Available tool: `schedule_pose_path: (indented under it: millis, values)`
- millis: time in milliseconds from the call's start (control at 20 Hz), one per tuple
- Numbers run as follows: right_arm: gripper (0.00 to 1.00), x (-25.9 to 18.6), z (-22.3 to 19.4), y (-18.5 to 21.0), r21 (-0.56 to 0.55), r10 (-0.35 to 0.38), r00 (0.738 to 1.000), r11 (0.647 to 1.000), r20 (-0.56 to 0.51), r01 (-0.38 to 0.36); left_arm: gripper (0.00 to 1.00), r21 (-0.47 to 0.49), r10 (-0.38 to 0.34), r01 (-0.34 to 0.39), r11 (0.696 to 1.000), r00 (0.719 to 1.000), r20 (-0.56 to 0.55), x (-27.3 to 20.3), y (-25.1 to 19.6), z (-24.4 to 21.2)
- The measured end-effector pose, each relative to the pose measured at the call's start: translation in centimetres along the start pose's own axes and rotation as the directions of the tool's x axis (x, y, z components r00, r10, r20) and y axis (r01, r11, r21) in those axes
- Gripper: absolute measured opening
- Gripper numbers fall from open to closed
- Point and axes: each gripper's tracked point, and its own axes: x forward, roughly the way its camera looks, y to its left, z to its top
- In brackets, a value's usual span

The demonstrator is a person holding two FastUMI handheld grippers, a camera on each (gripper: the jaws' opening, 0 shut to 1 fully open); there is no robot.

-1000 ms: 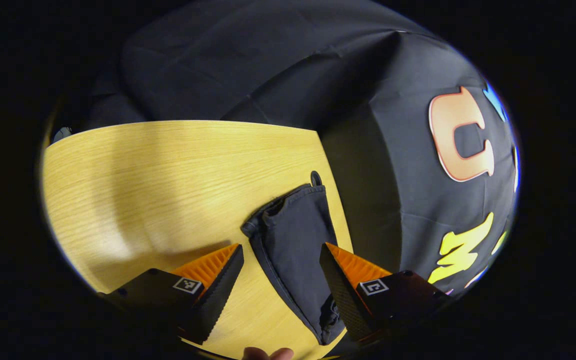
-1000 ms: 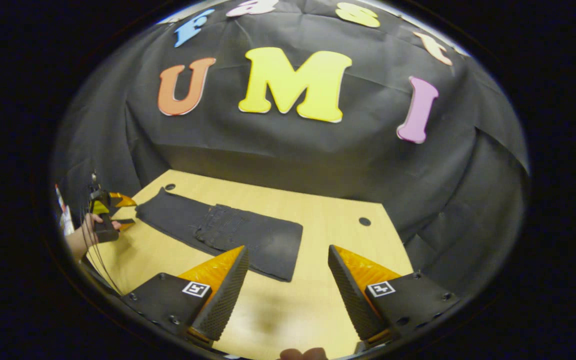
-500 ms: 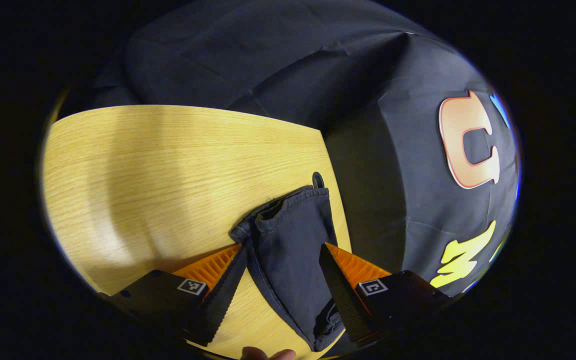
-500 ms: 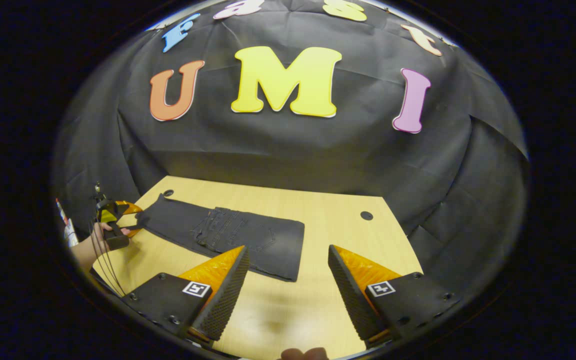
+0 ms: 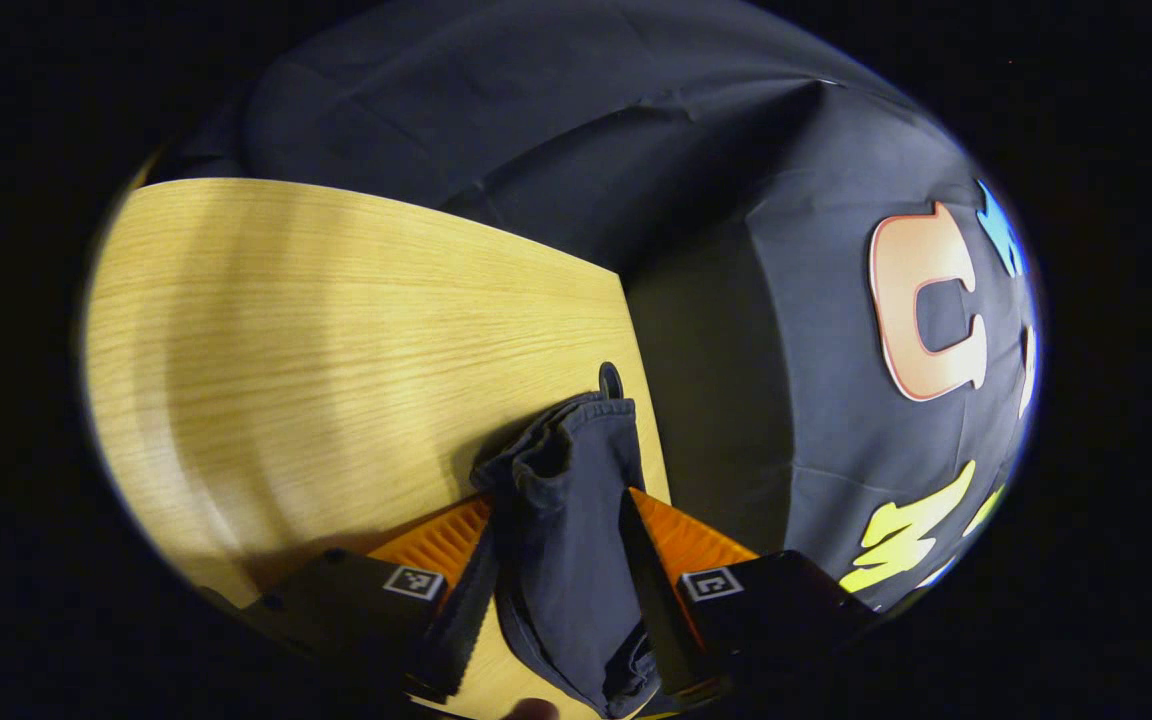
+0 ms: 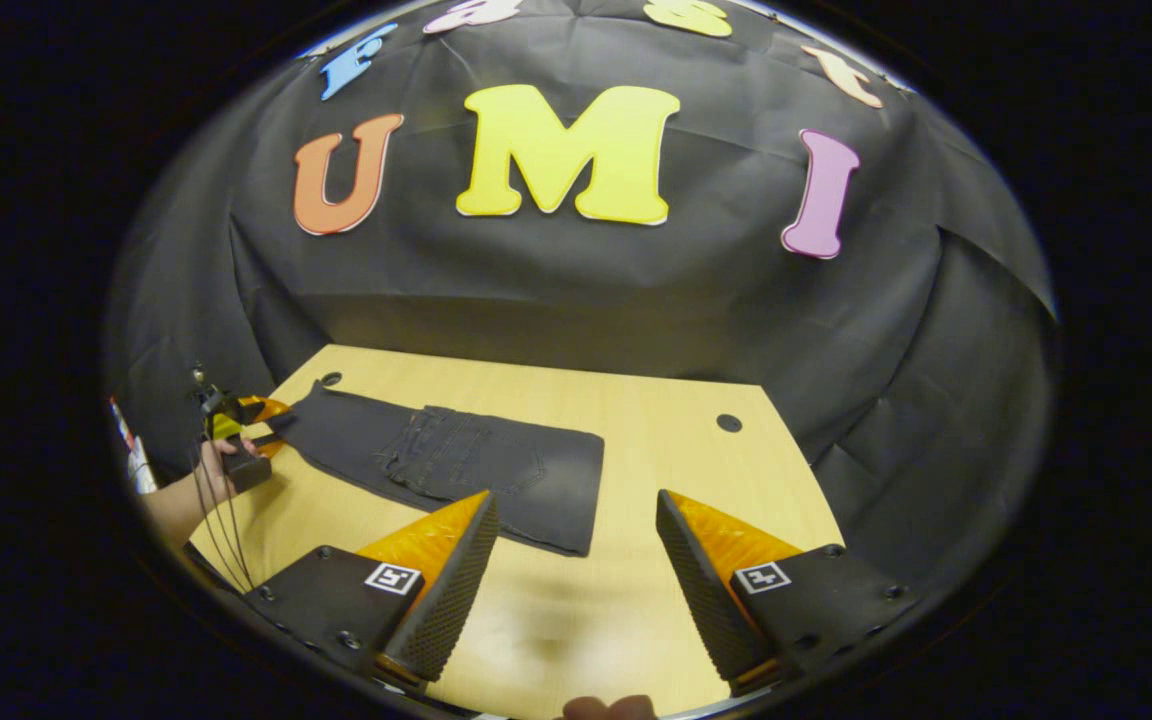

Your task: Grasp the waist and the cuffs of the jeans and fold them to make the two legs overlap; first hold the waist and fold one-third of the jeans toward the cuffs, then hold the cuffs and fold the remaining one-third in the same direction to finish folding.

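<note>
The dark jeans (image 6: 456, 465) lie flat on the wooden table (image 6: 656, 450), legs overlapped, with the pocket part folded over the middle. Their cuff end (image 5: 561, 450) is bunched between my left gripper's (image 5: 558, 520) fingers, which press on it from both sides near the table's corner. In the right gripper view that left gripper (image 6: 258, 425) sits at the jeans' far left end, held by a hand (image 6: 211, 475). My right gripper (image 6: 574, 497) hovers open over bare table in front of the jeans' folded right edge, holding nothing.
The table has a round hole (image 5: 610, 380) just past the cuffs and another hole (image 6: 729, 422) at the far right. Black cloth walls close in behind and beside the table. Bare wood (image 5: 316, 320) stretches left of the cuffs.
My left gripper's fingers have closed in from either side of the cuffs and now squeeze the cloth, which has bunched narrower. The right gripper has barely moved.
</note>
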Motion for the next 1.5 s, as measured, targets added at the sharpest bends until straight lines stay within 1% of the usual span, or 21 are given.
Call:
schedule_pose_path:
  millis: [50,100,150,250,300,350,400,450,550,650,750,850,950,1050,1150,1300,1350,1450,1500]
  values:
    - [0.96,-0.1,-0.1,0.0,0.000,0.001,1.000,1.000,0.002,-0.001,0.78,-0.006,0.007,-0.007,1.000,1.000,-0.003,0.3,0.3,0.1]
    - [0.96,-0.2,-0.1,-0.1,0.001,0.001,1.000,1.000,0.004,-0.001,0.68,-0.009,0.018,-0.018,1.000,1.000,-0.006,0.2,0.7,0.0]
    - [0.96,-0.4,-0.2,-0.3,0.003,0.000,1.000,1.000,0.004,0.000,0.34,-0.016,0.038,-0.038,0.999,0.999,-0.003,0.4,1.3,0.2]
    - [0.96,-0.8,-0.5,-0.6,0.006,-0.006,1.000,1.000,0.004,0.006,0.17,-0.046,0.026,-0.027,0.999,1.000,-0.010,0.4,1.2,0.0]
    - [0.96,-0.9,-0.5,-0.7,0.008,-0.008,1.000,1.000,0.005,0.008,0.14,-0.052,0.013,-0.014,0.999,1.000,-0.010,0.2,0.7,0.0]
    - [0.96,-1.2,-0.7,-0.9,0.008,-0.011,1.000,1.000,0.008,0.011,0.12,-0.045,0.000,-0.001,0.999,1.000,-0.007,0.1,0.3,0.1]
    - [0.96,-1.7,-0.7,-1.2,0.011,-0.012,1.000,1.000,0.015,0.012,0.09,-0.029,-0.023,0.023,0.999,1.000,-0.003,-0.2,-0.8,0.0]
    - [0.96,-1.9,-0.7,-1.5,0.015,-0.015,1.000,1.000,0.022,0.015,0.08,0.000,-0.049,0.049,0.999,0.999,0.002,-0.7,-2.2,0.1]
    - [0.98,-2.4,-0.6,-1.9,0.030,-0.019,0.999,0.999,0.038,0.018,0.06,0.103,-0.096,0.095,0.990,0.995,-0.001,-1.7,-5.3,-0.2]
    - [0.96,-3.0,-0.7,-2.7,0.051,-0.025,0.998,0.998,0.051,0.023,0.06,0.218,-0.139,0.137,0.966,0.990,-0.008,-2.8,-8.6,-0.9]
    - [0.96,-3.8,-0.7,-3.5,0.069,-0.032,0.997,0.997,0.071,0.027,0.06,0.289,-0.188,0.187,0.939,0.982,-0.023,-4.1,-12.8,-2.2]
    - [0.96,-5.1,-0.7,-4.9,0.093,-0.045,0.994,0.995,0.096,0.036,0.06,0.359,-0.233,0.233,0.904,0.971,-0.042,-5.3,-17.1,-4.5]
    - [0.98,-6.2,-1.1,-6.3,0.118,-0.065,0.992,0.992,0.113,0.051,0.06,0.453,-0.266,0.262,0.852,0.962,-0.056,-6.4,-20.8,-7.2]
    - [0.98,-7.3,-2.0,-8.1,0.143,-0.091,0.989,0.987,0.121,0.074,0.06,0.518,-0.294,0.292,0.804,0.952,-0.080,-7.9,-23.4,-10.4]
    - [0.98,-8.6,-2.8,-10.0,0.172,-0.121,0.986,0.980,0.117,0.100,0.06,0.576,-0.306,0.316,0.754,0.945,-0.118,-8.5,-24.9,-14.5]
    - [0.96,-10.3,-4.7,-13.4,0.207,-0.177,0.979,0.966,0.103,0.153,0.06,0.662,-0.293,0.331,0.673,0.940,-0.172,-8.9,-27.1,-21.6]
    - [0.98,-10.7,-5.2,-14.6,0.220,-0.197,0.976,0.960,0.093,0.173,0.06,0.693,-0.285,0.335,0.638,0.939,-0.191,-9.0,-27.2,-24.4]
    - [0.98,-11.5,-6.4,-16.6,0.249,-0.231,0.970,0.946,0.071,0.206,0.06,0.760,-0.265,0.320,0.566,0.943,-0.200,-8.1,-26.8,-28.4]
    - [0.98,-11.6,-6.9,-17.6,0.258,-0.246,0.967,0.940,0.060,0.223,0.06,0.783,-0.253,0.310,0.539,0.946,-0.200,-7.5,-26.2,-30.5]
